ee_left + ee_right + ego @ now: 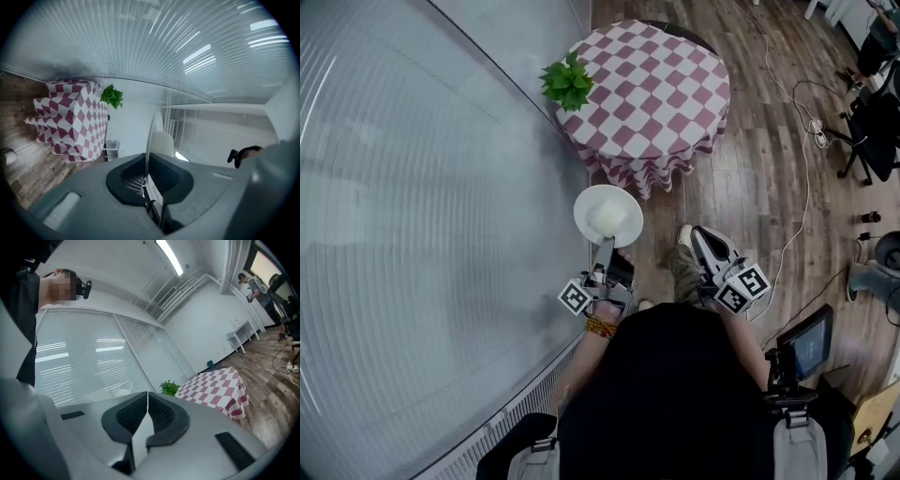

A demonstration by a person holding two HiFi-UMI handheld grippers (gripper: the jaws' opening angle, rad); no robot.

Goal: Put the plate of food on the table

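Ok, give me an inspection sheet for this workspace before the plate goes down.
Surface: round table in a pink-and-white checked cloth, ahead of the person.
Job's things: white round plate bearing a pale mound of food, carried, not yet on the table.
Clutter: green leafy plant at the table's wall-side edge.
Grippers: left tongs shut on the plate's rim; right tongs shut, empty.
Cables: white cable trailing over the wooden floor.
Surroundings: ribbed glass wall; black office chairs.
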